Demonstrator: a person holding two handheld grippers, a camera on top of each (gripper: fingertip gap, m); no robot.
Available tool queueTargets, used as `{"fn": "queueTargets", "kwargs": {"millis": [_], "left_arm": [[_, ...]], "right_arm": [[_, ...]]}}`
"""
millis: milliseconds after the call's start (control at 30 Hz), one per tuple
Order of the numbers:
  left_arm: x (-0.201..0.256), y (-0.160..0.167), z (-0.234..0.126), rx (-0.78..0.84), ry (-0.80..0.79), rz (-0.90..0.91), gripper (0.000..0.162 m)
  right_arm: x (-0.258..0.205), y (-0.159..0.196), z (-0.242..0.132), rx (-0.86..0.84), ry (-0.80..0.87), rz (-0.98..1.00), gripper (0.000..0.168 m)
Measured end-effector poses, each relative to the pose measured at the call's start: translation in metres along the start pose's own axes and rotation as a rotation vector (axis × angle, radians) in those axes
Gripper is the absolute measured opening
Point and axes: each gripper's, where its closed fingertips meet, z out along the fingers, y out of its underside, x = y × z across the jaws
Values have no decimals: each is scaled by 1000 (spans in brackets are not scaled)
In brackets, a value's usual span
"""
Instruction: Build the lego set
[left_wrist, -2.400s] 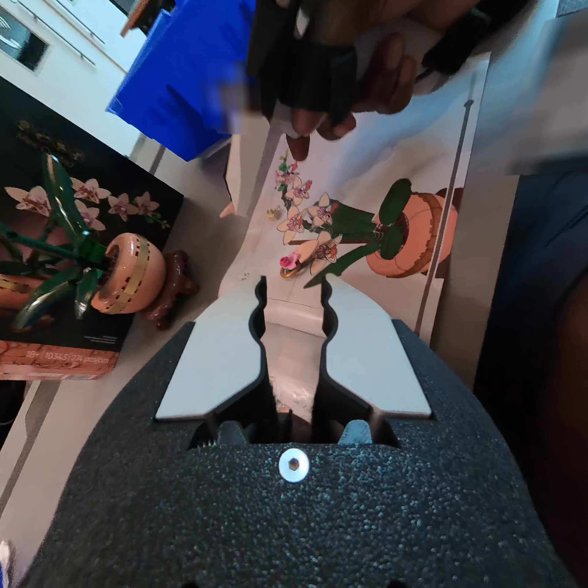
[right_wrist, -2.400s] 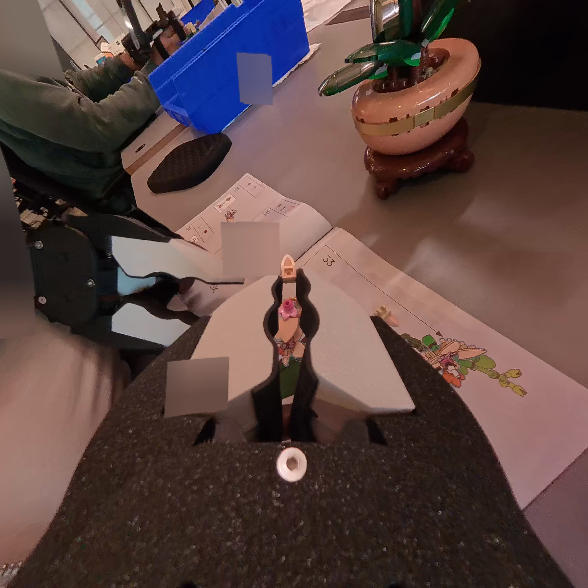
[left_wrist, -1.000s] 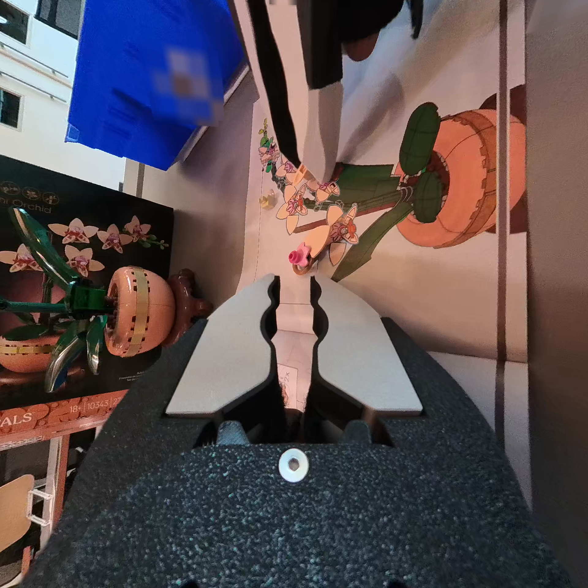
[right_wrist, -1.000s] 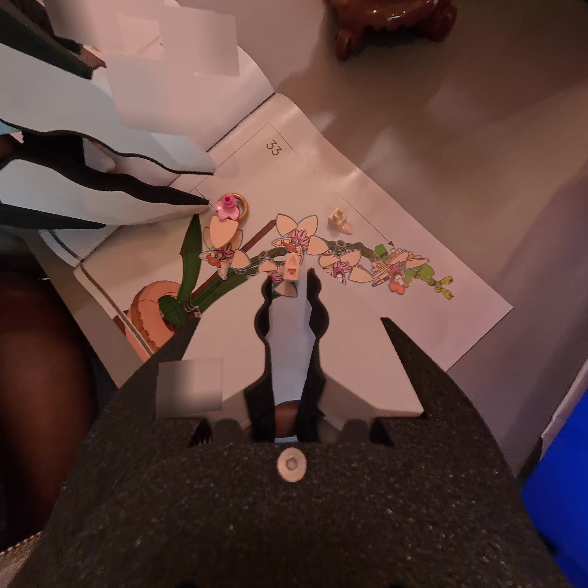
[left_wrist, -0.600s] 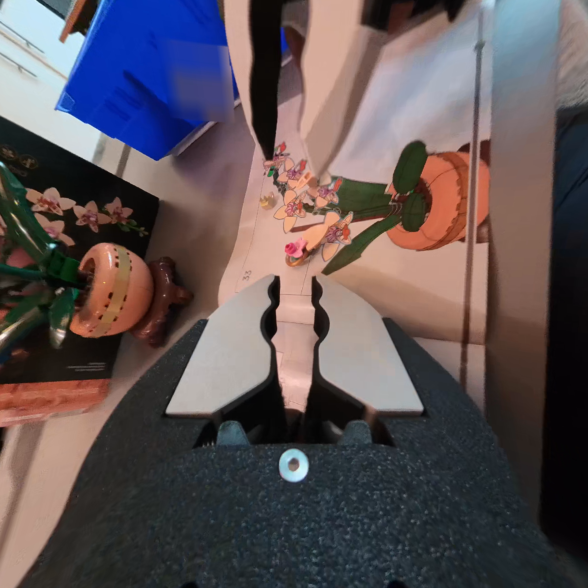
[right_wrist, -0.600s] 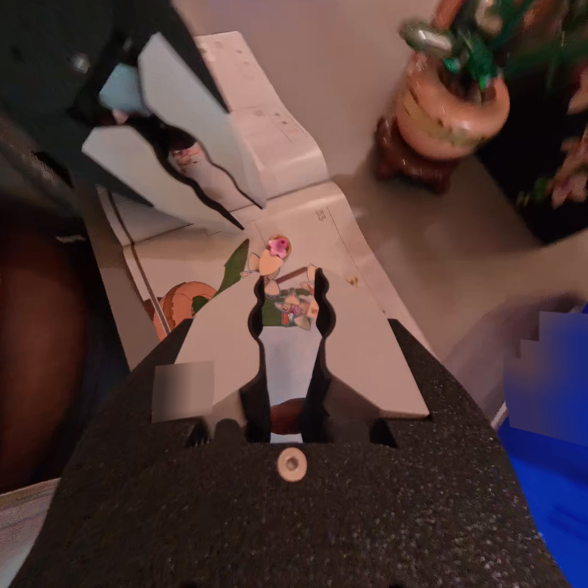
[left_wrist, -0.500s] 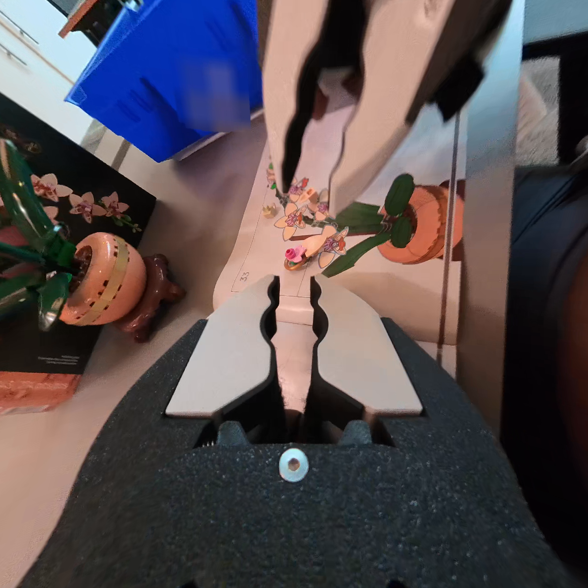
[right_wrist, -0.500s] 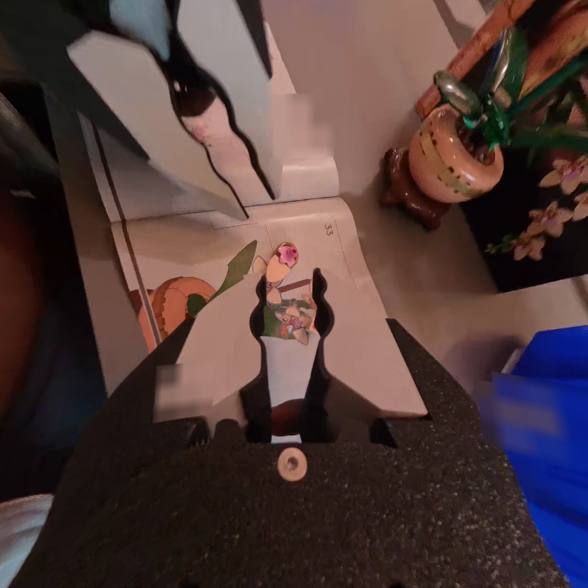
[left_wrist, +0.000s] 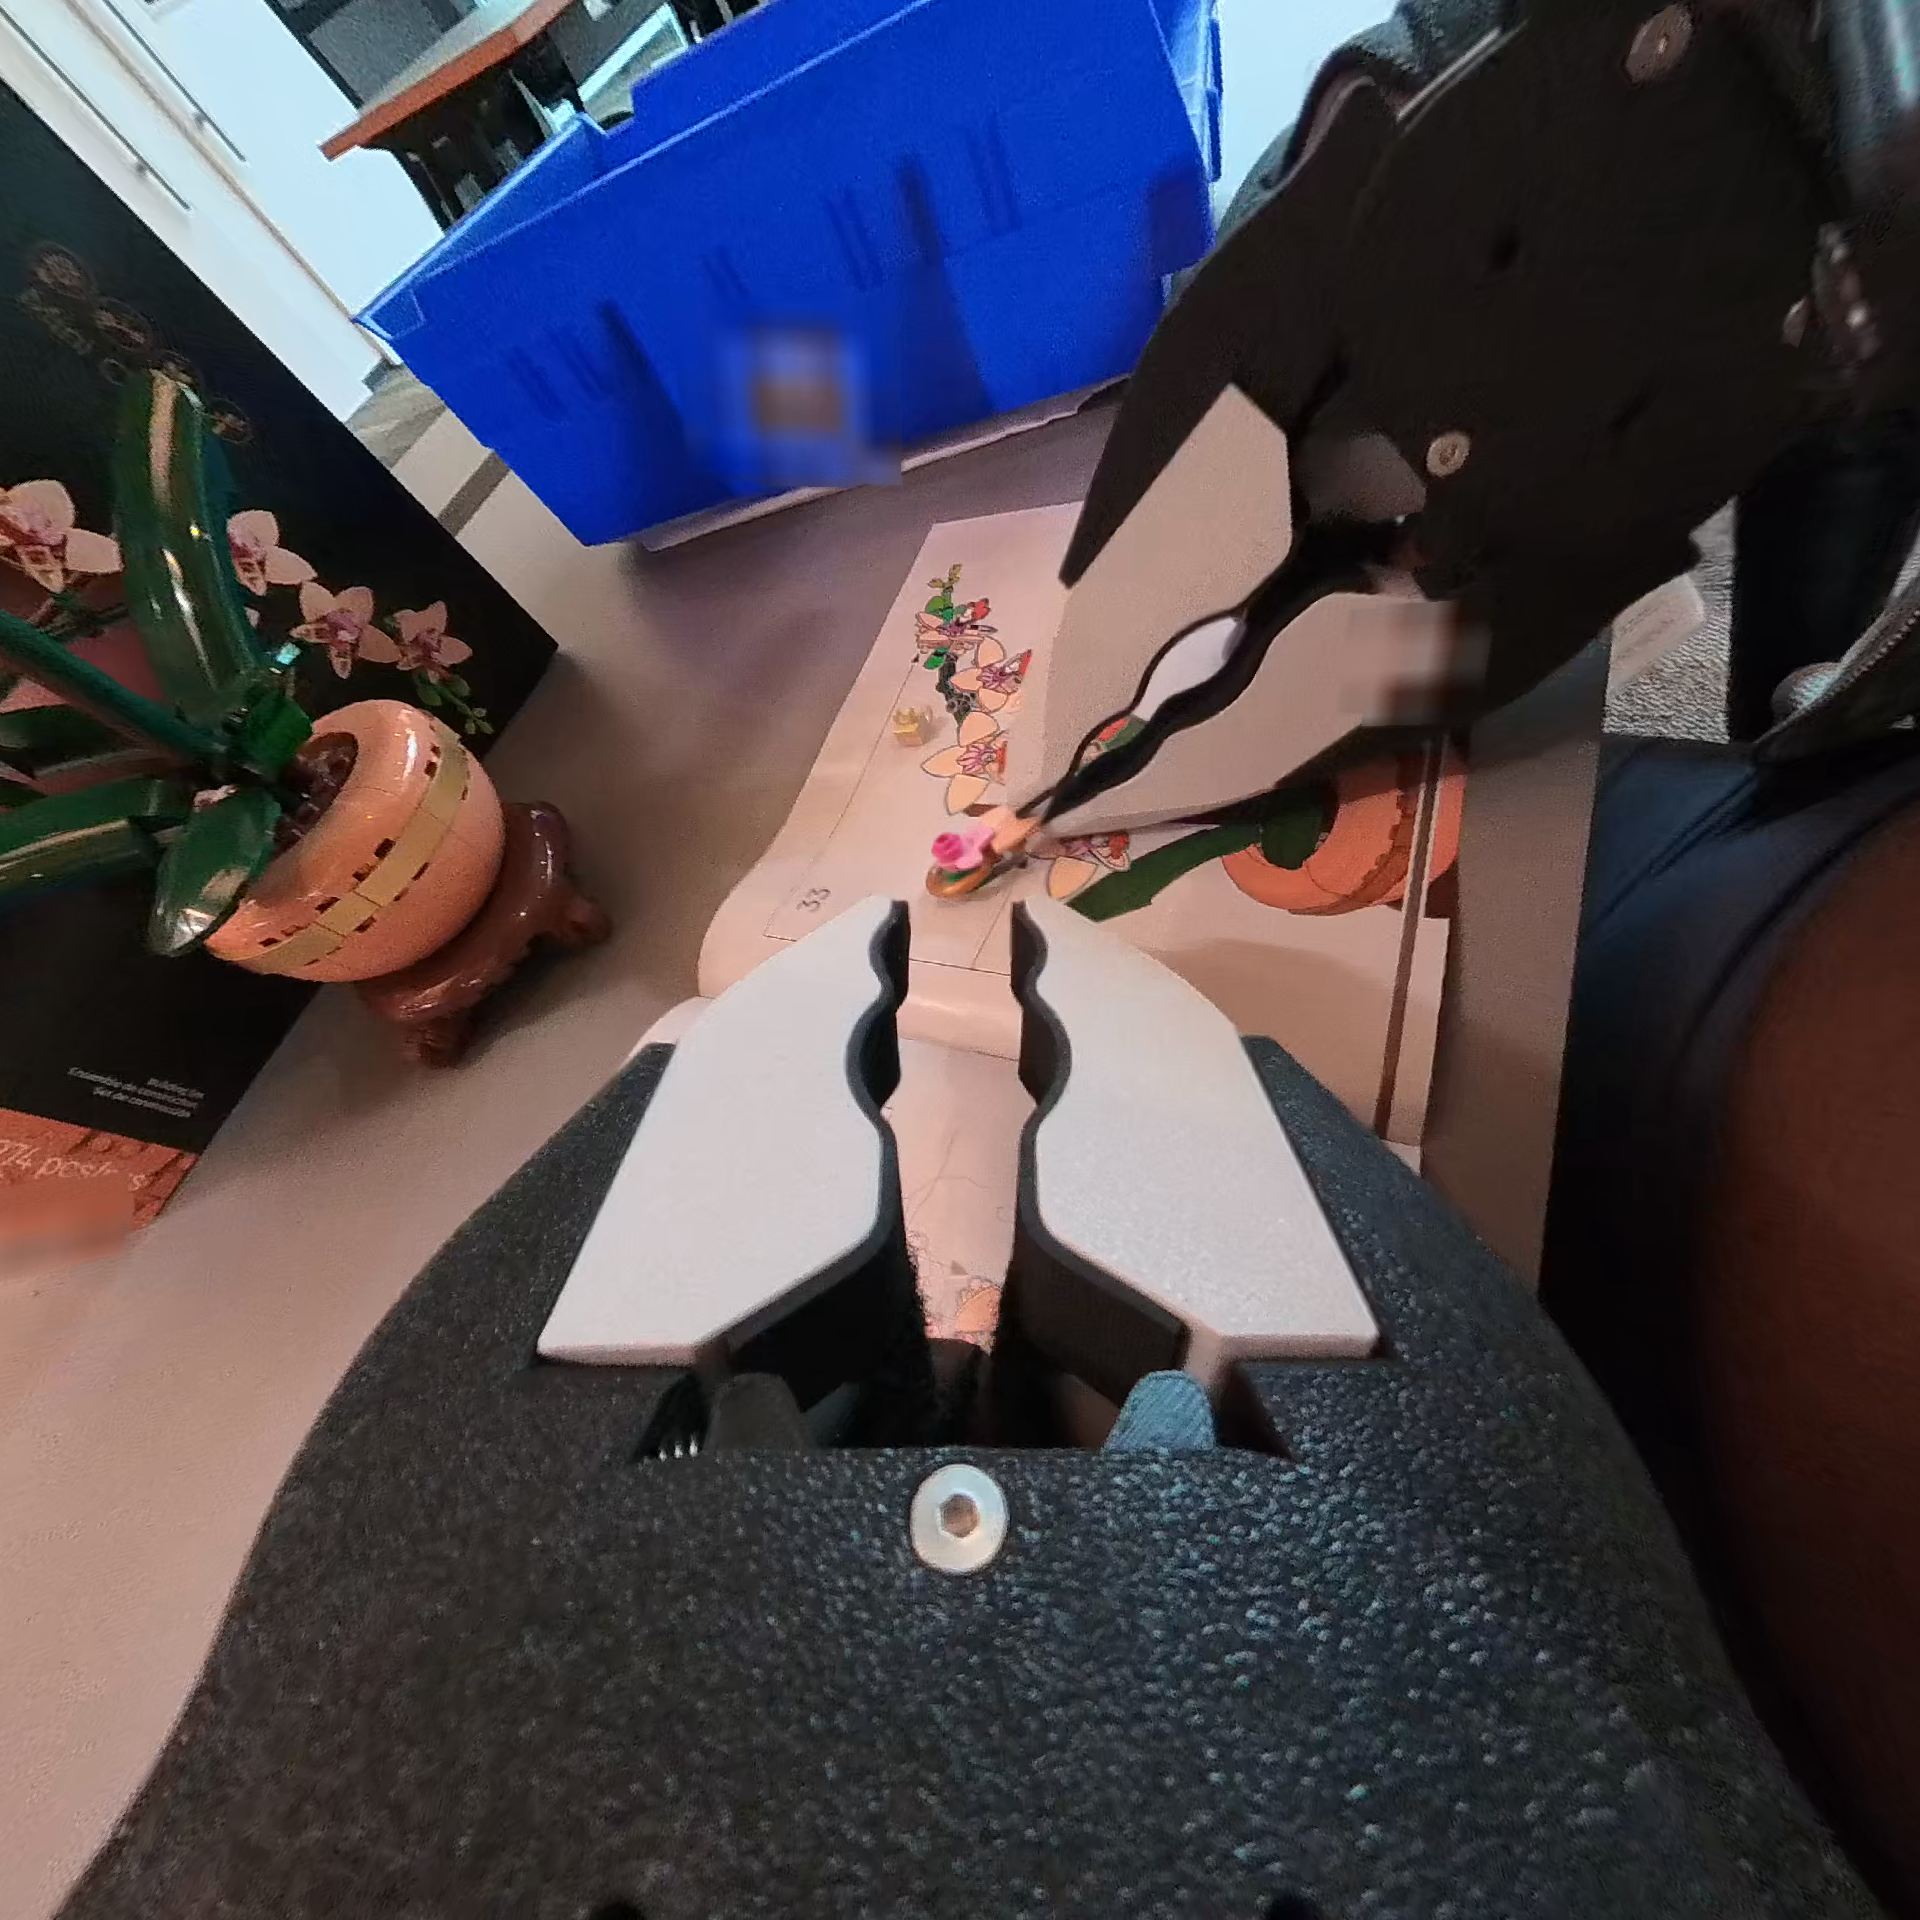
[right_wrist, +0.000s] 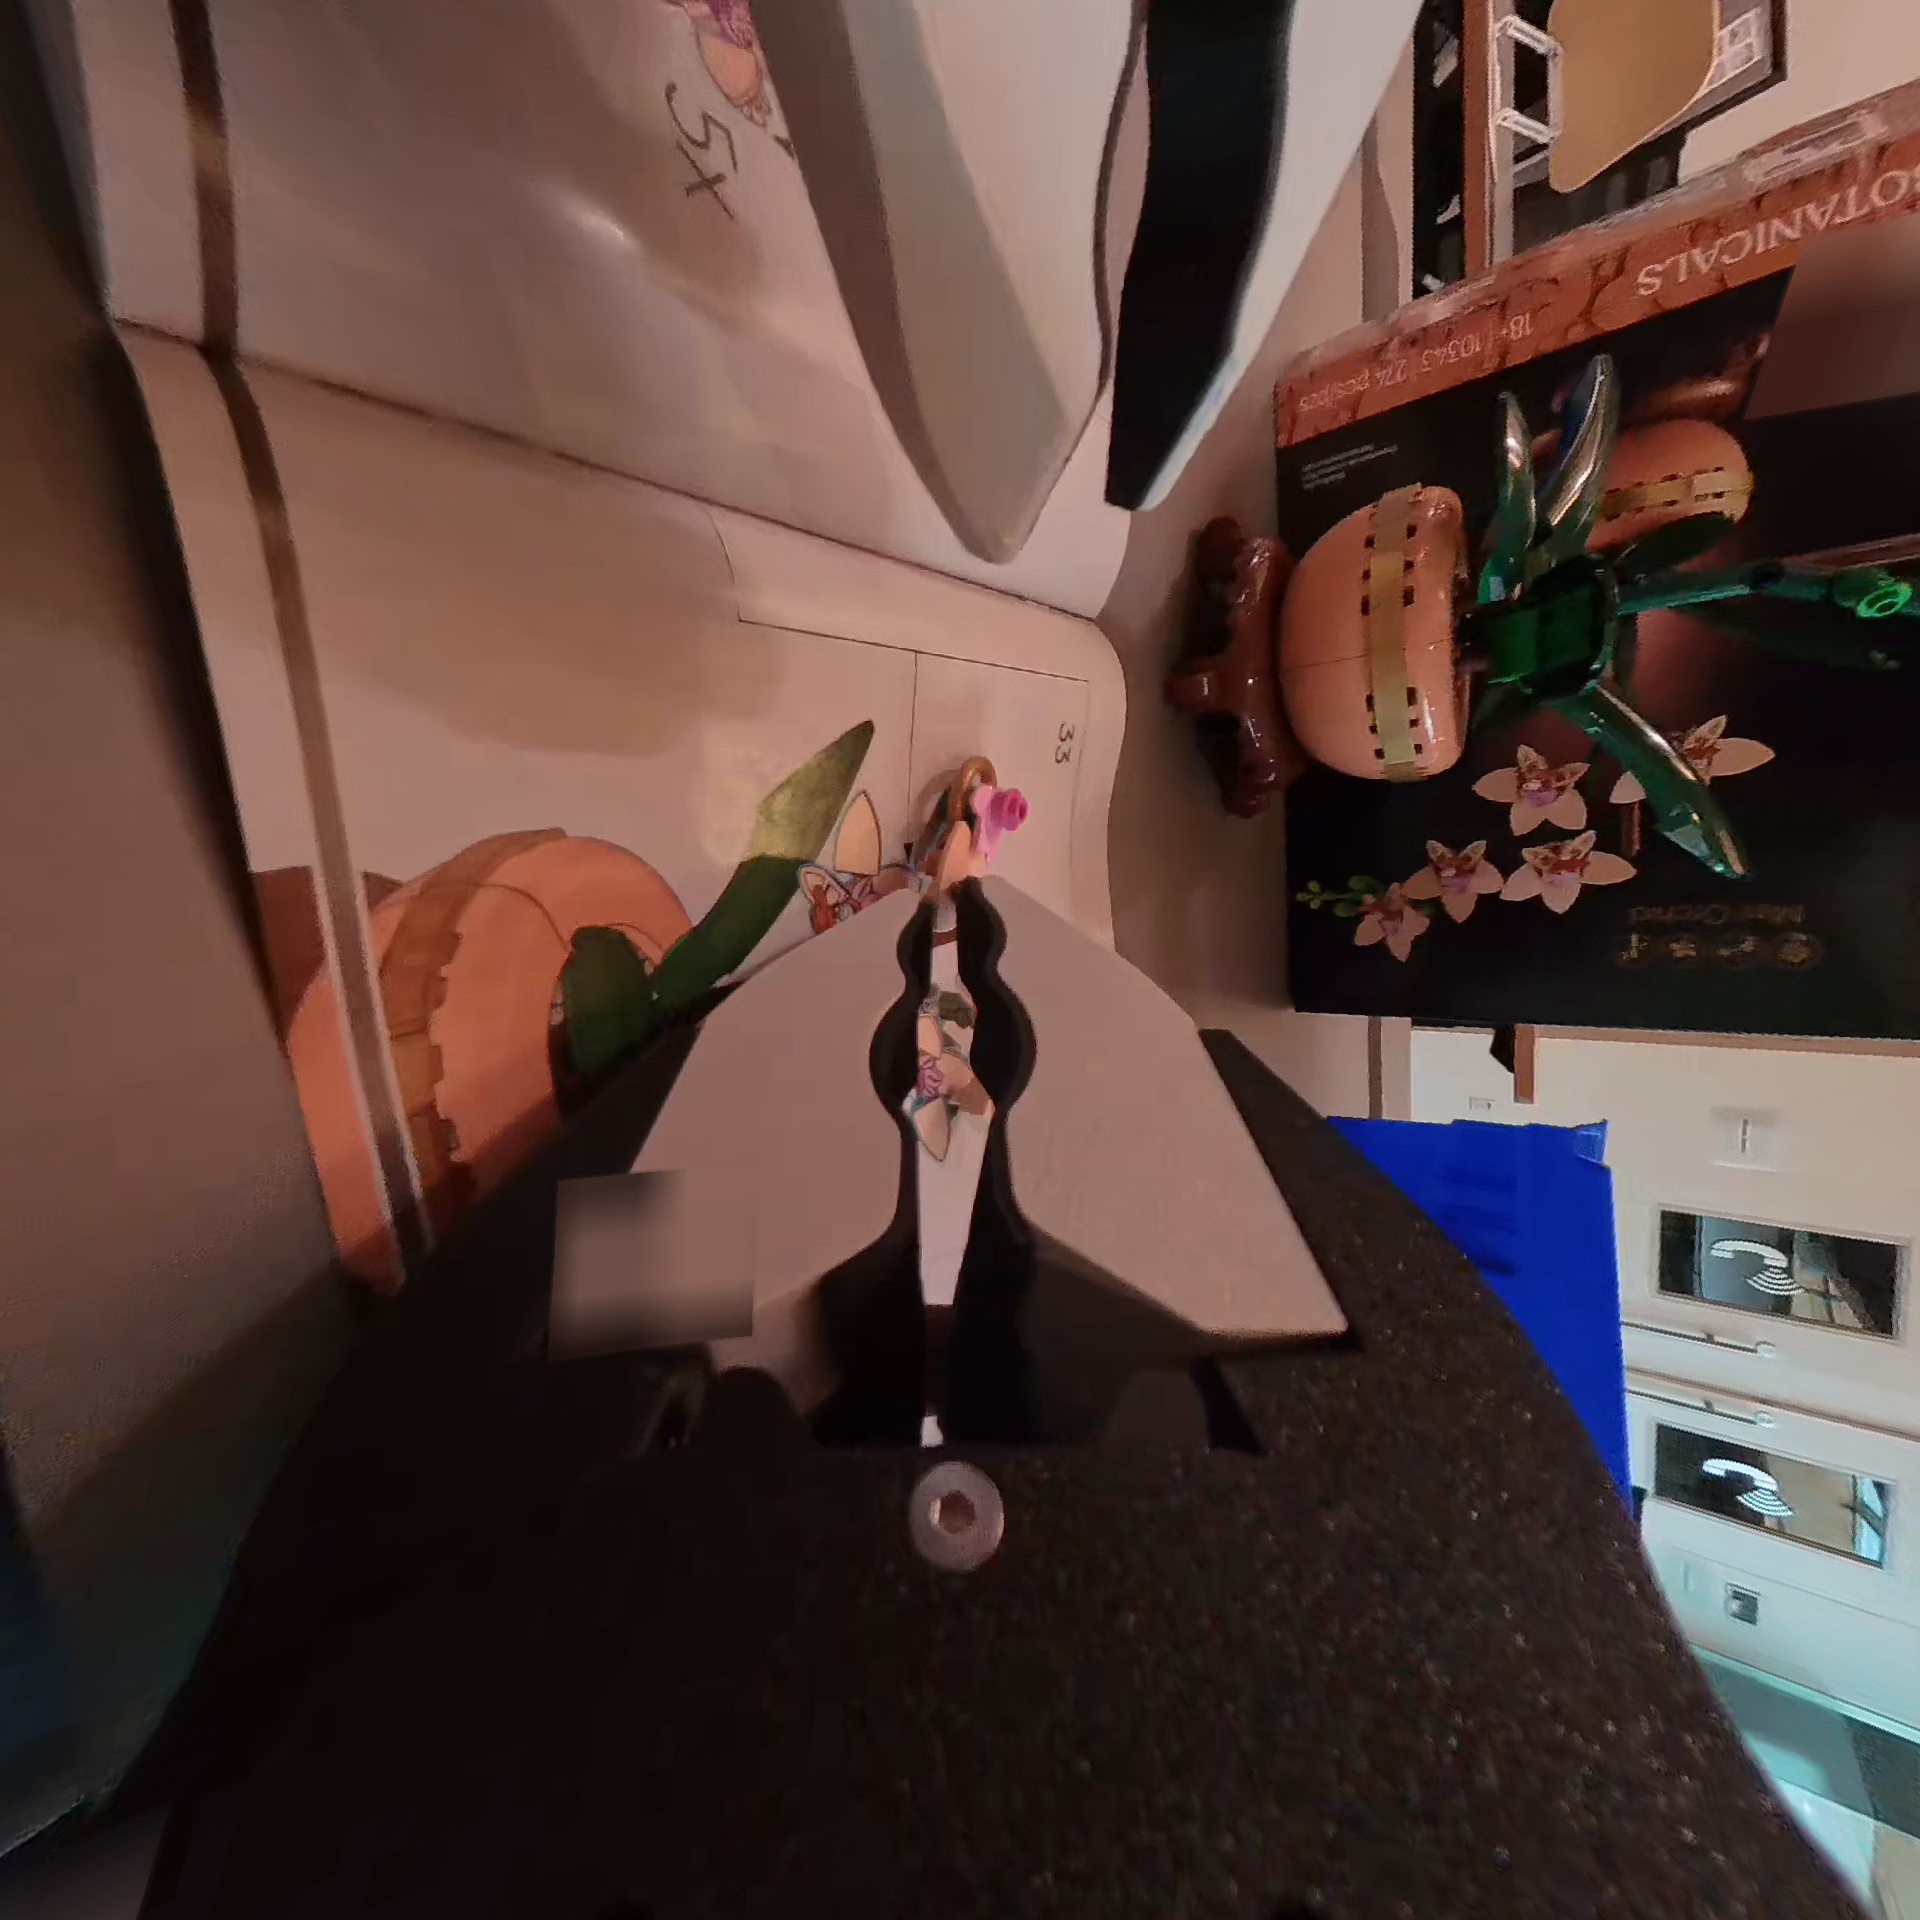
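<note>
An open instruction booklet (left_wrist: 831, 821) lies on the table. On its page sits a pink flower piece on a gold ring (left_wrist: 958, 860), also seen in the right wrist view (right_wrist: 1000, 810). My right gripper (left_wrist: 1023, 823) (right_wrist: 948, 891) is shut on a small tan petal piece (right_wrist: 948, 854) and holds it against the pink flower piece. My left gripper (left_wrist: 958, 914) is open and empty, low over the booklet's near edge, just short of the flower piece. It shows at the top of the right wrist view (right_wrist: 1070, 525). A small yellow piece (left_wrist: 911, 724) lies farther up the page.
A built peach pot with green leaves on a brown stand (left_wrist: 364, 842) (right_wrist: 1361, 644) stands left of the booklet, against the black set box (left_wrist: 62, 997) (right_wrist: 1662, 935). A blue bin (left_wrist: 831, 260) stands behind. A person's leg (left_wrist: 1766, 1143) is at the right.
My right gripper moved from the middle of the page to the pink flower piece, bringing the tan petal piece, and its jaws have closed. My left gripper tilted down lower.
</note>
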Motion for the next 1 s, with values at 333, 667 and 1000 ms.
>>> {"fn": "queueTargets", "kwargs": {"millis": [333, 667, 1000], "left_arm": [[-25, 8, 15, -209, -253, 540, 30], [-9, -13, 29, -161, -213, 662, 28], [-6, -45, 11, 217, -69, 111, 16]], "right_arm": [[20, -15, -19, 47, -240, 289, 4], [23, -28, -34, 69, -350, 306, 4], [60, -60, -64, 469, -325, 618, 28]]}}
